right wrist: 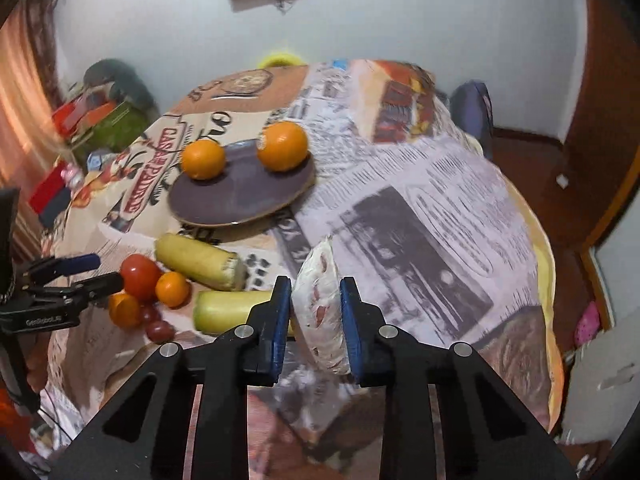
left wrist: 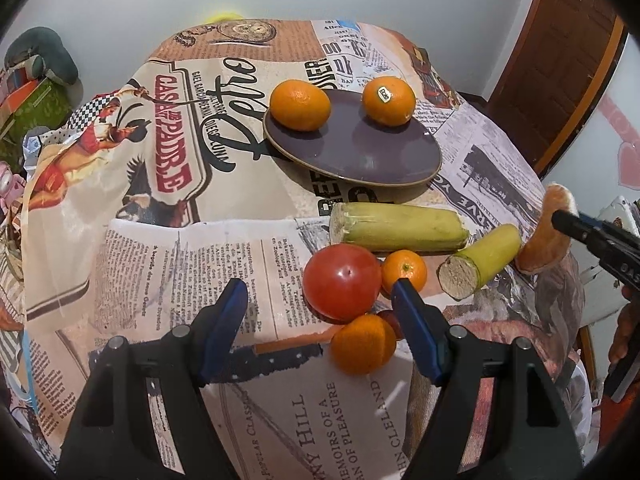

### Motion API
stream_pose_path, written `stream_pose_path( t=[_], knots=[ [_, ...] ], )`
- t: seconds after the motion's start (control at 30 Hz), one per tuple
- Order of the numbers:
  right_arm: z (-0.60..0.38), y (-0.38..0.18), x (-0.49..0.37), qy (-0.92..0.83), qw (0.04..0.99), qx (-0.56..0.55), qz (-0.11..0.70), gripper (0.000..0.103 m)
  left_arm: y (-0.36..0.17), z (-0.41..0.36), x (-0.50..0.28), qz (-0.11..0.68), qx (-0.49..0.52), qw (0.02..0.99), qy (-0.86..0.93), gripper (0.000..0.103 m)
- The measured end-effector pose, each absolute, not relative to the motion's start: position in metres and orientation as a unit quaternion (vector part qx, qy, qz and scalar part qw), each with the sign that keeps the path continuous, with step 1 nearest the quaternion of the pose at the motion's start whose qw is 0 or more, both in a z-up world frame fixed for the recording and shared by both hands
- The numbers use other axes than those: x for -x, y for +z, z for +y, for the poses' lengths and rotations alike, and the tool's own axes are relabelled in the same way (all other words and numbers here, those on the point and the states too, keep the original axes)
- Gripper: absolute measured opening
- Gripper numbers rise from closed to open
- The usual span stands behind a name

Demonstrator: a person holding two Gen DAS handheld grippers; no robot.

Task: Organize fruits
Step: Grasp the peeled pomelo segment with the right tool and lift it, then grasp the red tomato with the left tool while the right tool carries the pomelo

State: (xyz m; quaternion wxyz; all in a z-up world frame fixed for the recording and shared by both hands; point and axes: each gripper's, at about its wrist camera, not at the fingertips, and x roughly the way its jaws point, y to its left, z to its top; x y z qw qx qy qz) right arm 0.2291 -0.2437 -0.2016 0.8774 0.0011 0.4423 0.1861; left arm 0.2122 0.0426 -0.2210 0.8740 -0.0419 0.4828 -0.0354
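A purple plate (left wrist: 360, 148) (right wrist: 240, 196) holds two oranges (left wrist: 300, 105) (left wrist: 389, 100). Below it lie two corn pieces (left wrist: 400, 227) (left wrist: 480, 260), a red tomato (left wrist: 342, 281), a small orange (left wrist: 405, 271) and another orange (left wrist: 363, 343). My left gripper (left wrist: 320, 292) is open, its fingers either side of the tomato, above the table. My right gripper (right wrist: 314, 292) is shut on a flat round bread-like piece (right wrist: 322, 312), orange-brown in the left wrist view (left wrist: 546, 232), held on edge above the cloth.
A newspaper-print cloth (left wrist: 160, 240) covers the round table. Small dark red fruits (right wrist: 158, 328) lie by the pile. Clutter (left wrist: 36, 92) stands at the left, a wooden door (left wrist: 560, 60) at the right, a chair (right wrist: 474, 116) behind.
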Motion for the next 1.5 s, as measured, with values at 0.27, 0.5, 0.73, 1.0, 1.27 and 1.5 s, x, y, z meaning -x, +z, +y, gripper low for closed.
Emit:
stream_pose_path(
  t=[0.27, 0.5, 0.73, 1.0, 1.27, 1.5],
  knots=[
    [-0.248, -0.234, -0.235, 0.164, 0.868, -0.007, 0.468, 0.022, -0.229, 0.041, -0.218, 0.492, 0.040, 0.869, -0.034, 0.074],
    [-0.254, -0.216, -0.237, 0.161, 0.882, -0.025, 0.443, 0.021, -0.236, 0.036, -0.227, 0.495, 0.043, 0.867, -0.044, 0.063],
    [-0.245, -0.206, -0.238, 0.190, 0.880, -0.017, 0.435, 0.021, -0.245, 0.029, -0.236, 0.501, 0.039, 0.863, -0.056, 0.054],
    [-0.235, -0.199, -0.236, 0.206, 0.878, -0.014, 0.433, 0.021, -0.241, 0.033, -0.236, 0.499, 0.051, 0.863, -0.058, 0.048],
    [-0.215, -0.188, -0.238, 0.224, 0.880, 0.011, 0.418, 0.021, -0.224, 0.047, -0.236, 0.482, 0.062, 0.873, -0.044, 0.048],
    [-0.196, -0.181, -0.248, 0.242, 0.880, 0.019, 0.409, 0.021, -0.202, 0.052, -0.243, 0.458, 0.060, 0.886, -0.040, 0.048]
  ],
)
